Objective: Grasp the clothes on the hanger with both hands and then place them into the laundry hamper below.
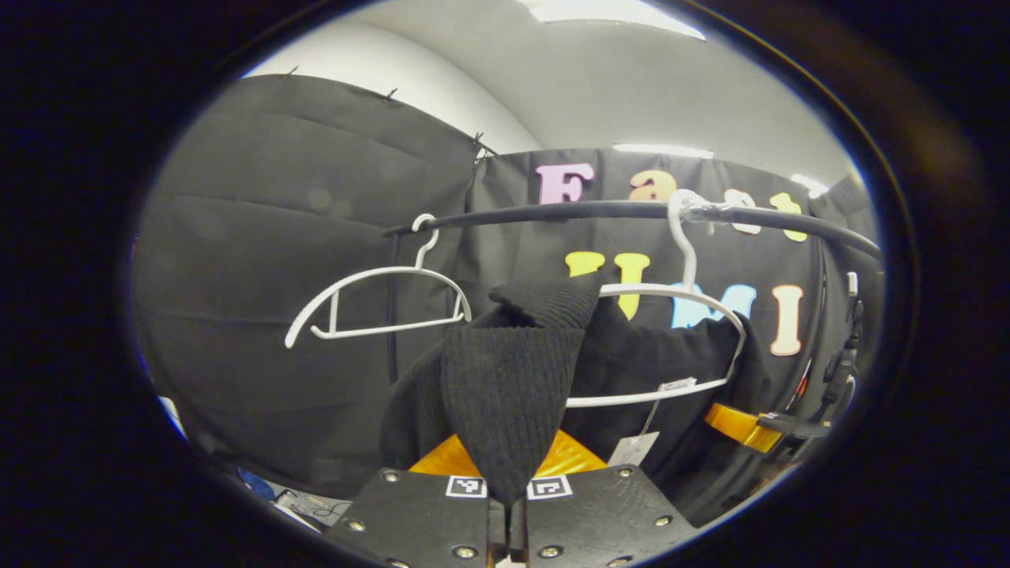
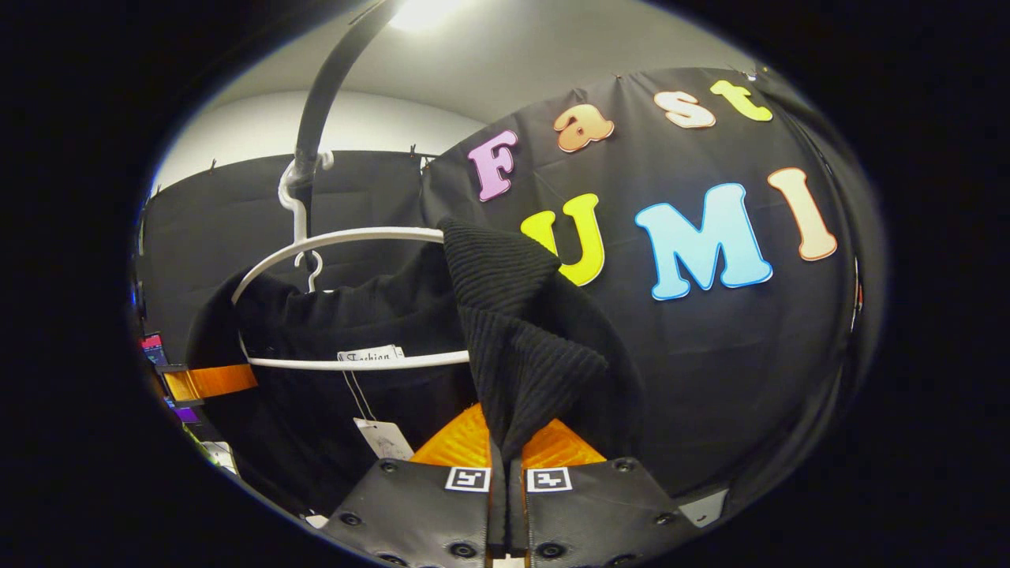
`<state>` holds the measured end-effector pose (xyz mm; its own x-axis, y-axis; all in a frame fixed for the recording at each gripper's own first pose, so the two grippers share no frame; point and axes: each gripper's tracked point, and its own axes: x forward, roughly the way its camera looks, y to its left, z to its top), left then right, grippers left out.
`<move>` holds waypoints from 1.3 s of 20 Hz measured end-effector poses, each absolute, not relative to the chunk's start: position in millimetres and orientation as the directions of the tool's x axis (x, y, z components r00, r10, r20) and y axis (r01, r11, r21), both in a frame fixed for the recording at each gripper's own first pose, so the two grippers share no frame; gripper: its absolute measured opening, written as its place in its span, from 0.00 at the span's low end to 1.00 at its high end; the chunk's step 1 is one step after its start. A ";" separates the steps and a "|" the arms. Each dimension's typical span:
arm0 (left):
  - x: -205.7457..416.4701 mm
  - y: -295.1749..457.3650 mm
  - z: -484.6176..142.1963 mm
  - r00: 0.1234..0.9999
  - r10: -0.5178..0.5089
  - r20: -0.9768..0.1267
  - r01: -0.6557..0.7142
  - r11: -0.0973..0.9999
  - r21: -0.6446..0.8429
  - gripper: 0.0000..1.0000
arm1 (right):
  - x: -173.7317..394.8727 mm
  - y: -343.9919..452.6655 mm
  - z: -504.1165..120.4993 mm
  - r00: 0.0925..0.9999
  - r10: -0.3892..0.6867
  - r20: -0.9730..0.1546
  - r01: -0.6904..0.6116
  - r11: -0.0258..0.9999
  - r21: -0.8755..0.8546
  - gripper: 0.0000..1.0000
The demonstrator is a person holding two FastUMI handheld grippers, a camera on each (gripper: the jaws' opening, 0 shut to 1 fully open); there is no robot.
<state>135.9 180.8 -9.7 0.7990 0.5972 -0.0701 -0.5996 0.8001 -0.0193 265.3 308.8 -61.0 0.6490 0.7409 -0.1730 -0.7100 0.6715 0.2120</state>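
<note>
A black knit garment (image 1: 505, 379) hangs on a white hanger (image 1: 678, 292) hooked over a black rail (image 1: 600, 211). My left gripper (image 1: 507, 493) is shut on a pulled-up fold of one shoulder, the knit pinched between its fingers. In the right gripper view the same garment (image 2: 521, 355) drapes off the hanger (image 2: 339, 237), and my right gripper (image 2: 506, 465) is shut on the other shoulder's fold. Each view catches the other gripper at the garment's far side: the right gripper (image 1: 742, 426) and the left gripper (image 2: 209, 383).
An empty white hanger (image 1: 379, 276) hangs further left on the rail. A paper tag (image 2: 383, 438) dangles from the garment's collar on a thread. The rail (image 2: 323, 95) runs overhead, with the booth's black cloth wall close behind.
</note>
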 end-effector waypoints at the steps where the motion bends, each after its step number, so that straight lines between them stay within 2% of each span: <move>1: 135.1 178.1 -6.5 0.803 0.593 -0.064 -0.595 0.804 -0.017 0.05 | 266.8 307.8 -62.1 0.650 0.739 -0.176 -0.707 0.674 0.217 0.03; 5: 124.1 167.4 5.0 0.824 0.563 -0.062 -0.565 0.825 -0.023 0.05 | 277.7 296.8 -58.9 0.669 0.722 -0.178 -0.689 0.692 0.215 0.03; 7: 120.3 167.7 10.6 0.827 0.558 -0.064 -0.560 0.828 -0.020 0.04 | 285.2 290.0 -55.3 0.685 0.709 -0.169 -0.678 0.705 0.210 0.07; 8: 119.1 168.0 11.9 0.829 0.555 -0.067 -0.557 0.830 -0.022 0.03 | 288.5 286.1 -52.2 0.693 0.702 -0.164 -0.671 0.711 0.211 0.03; 10: 115.7 168.9 14.1 0.831 0.551 -0.070 -0.554 0.832 -0.034 0.02 | 294.6 280.7 -49.6 0.708 0.689 -0.155 -0.658 0.724 0.209 0.03; 12: 111.0 172.1 19.0 0.826 0.560 -0.066 -0.562 0.827 -0.023 0.02 | 302.2 274.9 -43.6 0.724 0.675 -0.145 -0.645 0.736 0.204 0.03; 13: 109.0 175.0 22.7 0.821 0.568 -0.061 -0.569 0.822 -0.011 0.02 | 306.4 271.7 -42.4 0.733 0.666 -0.137 -0.638 0.743 0.202 0.00; 14: 107.0 178.4 25.8 0.817 0.574 -0.058 -0.575 0.818 0.001 0.02 | 312.3 269.7 -40.5 0.743 0.657 -0.129 -0.630 0.751 0.199 0.03; 22: 94.8 207.0 42.5 0.802 0.596 -0.042 -0.593 0.802 0.069 0.02 | 354.1 253.3 -26.6 0.815 0.576 -0.054 -0.564 0.812 0.148 0.02; 26: 96.3 222.2 48.1 0.803 0.593 -0.056 -0.587 0.804 0.092 0.02 | 369.5 250.1 -38.0 0.827 0.557 -0.079 -0.536 0.823 0.187 0.03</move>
